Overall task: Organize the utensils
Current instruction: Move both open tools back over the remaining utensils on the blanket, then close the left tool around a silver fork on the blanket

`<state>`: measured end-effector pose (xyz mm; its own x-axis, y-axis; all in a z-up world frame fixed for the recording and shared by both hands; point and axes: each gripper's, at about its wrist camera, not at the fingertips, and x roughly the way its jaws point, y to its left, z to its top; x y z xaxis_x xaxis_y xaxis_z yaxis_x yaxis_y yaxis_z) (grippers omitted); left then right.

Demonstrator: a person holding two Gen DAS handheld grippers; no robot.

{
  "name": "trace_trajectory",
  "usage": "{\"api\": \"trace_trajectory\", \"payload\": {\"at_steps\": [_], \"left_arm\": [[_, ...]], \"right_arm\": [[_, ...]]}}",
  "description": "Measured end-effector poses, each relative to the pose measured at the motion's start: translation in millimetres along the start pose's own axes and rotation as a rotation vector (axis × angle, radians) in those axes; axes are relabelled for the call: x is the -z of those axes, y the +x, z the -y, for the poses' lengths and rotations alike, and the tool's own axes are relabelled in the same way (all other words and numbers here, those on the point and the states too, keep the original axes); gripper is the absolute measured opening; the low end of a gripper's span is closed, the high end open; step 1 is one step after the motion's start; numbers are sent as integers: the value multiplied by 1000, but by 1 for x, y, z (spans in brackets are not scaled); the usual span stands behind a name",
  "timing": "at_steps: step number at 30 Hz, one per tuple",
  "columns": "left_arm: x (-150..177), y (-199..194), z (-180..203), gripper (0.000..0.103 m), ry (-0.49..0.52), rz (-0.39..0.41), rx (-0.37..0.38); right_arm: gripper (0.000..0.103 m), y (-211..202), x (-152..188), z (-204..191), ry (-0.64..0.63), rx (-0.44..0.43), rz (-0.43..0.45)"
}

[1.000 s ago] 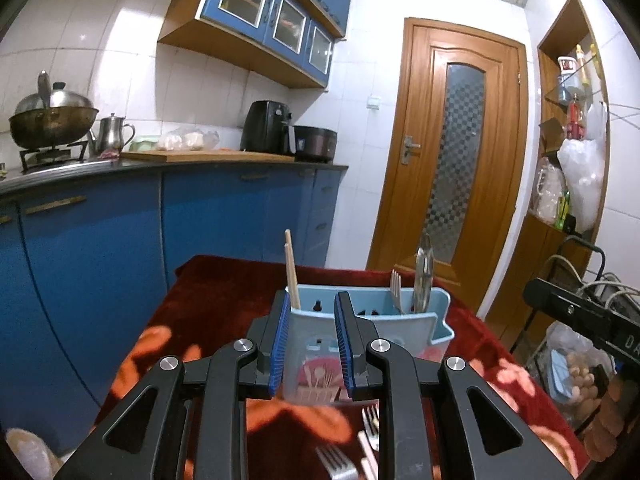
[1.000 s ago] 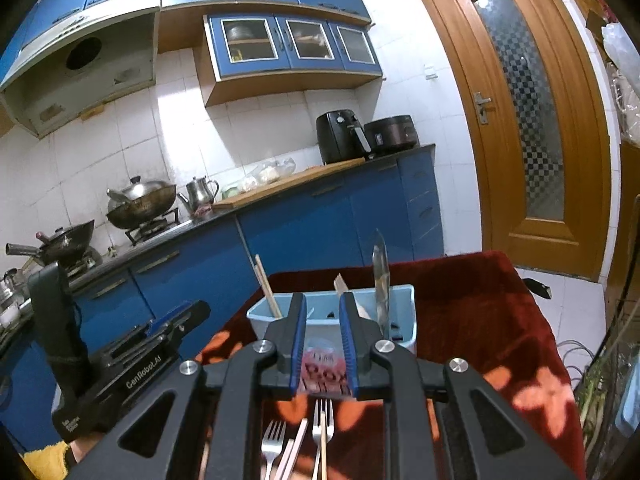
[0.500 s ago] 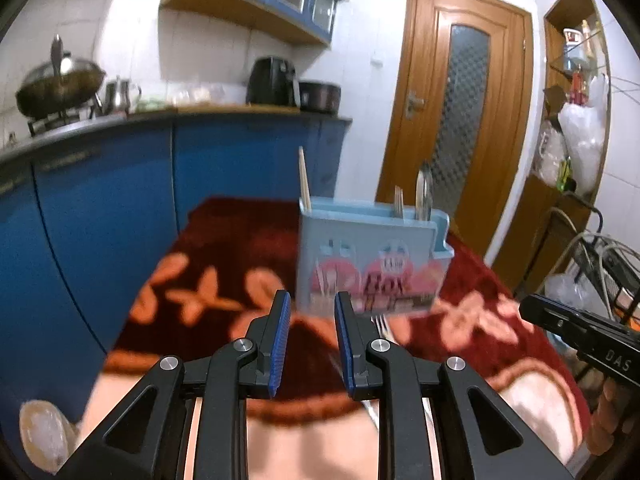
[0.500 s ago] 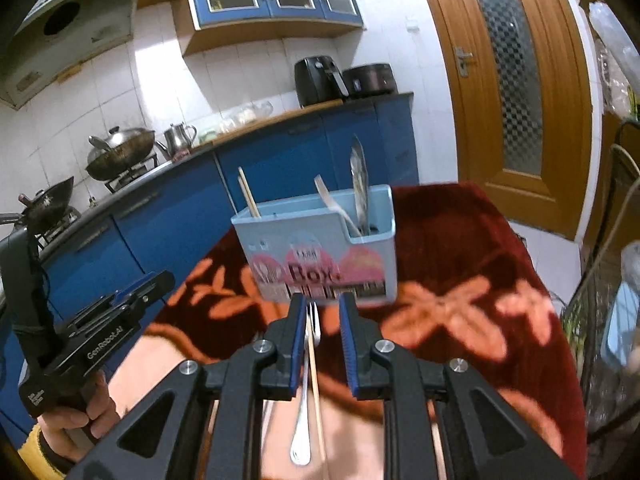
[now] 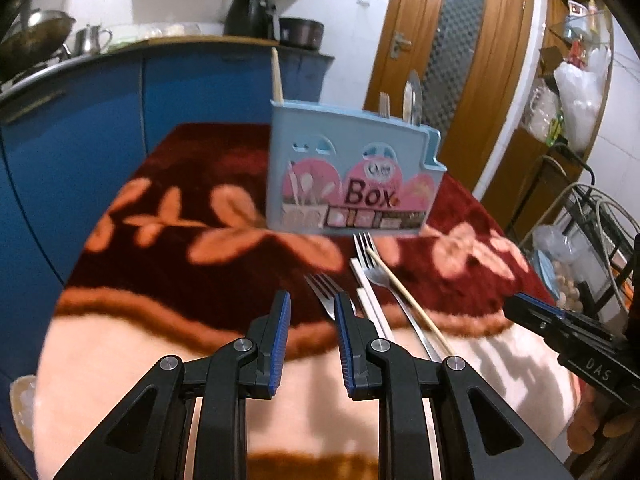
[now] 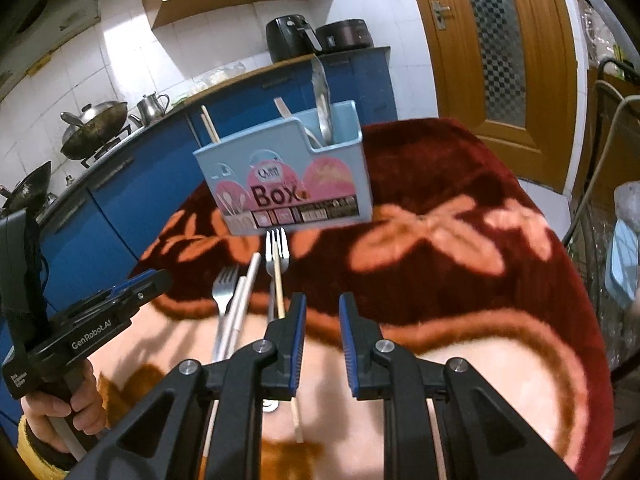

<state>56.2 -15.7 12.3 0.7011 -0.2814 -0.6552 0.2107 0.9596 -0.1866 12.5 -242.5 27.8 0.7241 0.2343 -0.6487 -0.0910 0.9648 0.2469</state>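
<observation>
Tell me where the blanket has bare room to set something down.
Free: the blanket right of the blue utensil box out to its edge, and the stretch left of the box toward the blue cabinets. Crowded: directly before the box, where forks and chopsticks lie bunched together.

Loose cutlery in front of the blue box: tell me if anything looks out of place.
Yes. Two forks, pale chopsticks and a wooden chopstick lie loose on the red blanket, the wooden one crossing a fork, while the blue box already holds other utensils upright.
</observation>
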Motion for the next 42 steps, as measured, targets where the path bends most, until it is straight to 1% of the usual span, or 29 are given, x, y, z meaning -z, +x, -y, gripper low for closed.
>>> {"api": "trace_trajectory", "payload": {"at_steps": [6,13,18,25,29,32,33,35,42], "left_arm": [[0,21,4,23,5,-70,14],[0,40,4,23,-22,-145,61],[0,50,3,23,-42,-185,75],[-4,56,6,22,-37,-201,88],[-6,58,8,14,-26,-215,117],[-8,64,9,12,-36,-238,143],[-9,64,8,9,-41,-238,146],[-9,64,8,5,-43,-240,158],[-8,54,6,3,-59,-211,179]], "right_arm": [[21,10,6,11,25,21,-37],[21,15,8,21,38,23,-51],[22,17,8,25,41,19,-56],[22,20,10,28,46,15,-66],[22,23,10,29,47,13,-72],[22,23,10,29,45,12,-73],[22,24,10,29,45,11,-73],[22,24,10,28,45,10,-74],[22,26,5,21,0,5,-99]]}}
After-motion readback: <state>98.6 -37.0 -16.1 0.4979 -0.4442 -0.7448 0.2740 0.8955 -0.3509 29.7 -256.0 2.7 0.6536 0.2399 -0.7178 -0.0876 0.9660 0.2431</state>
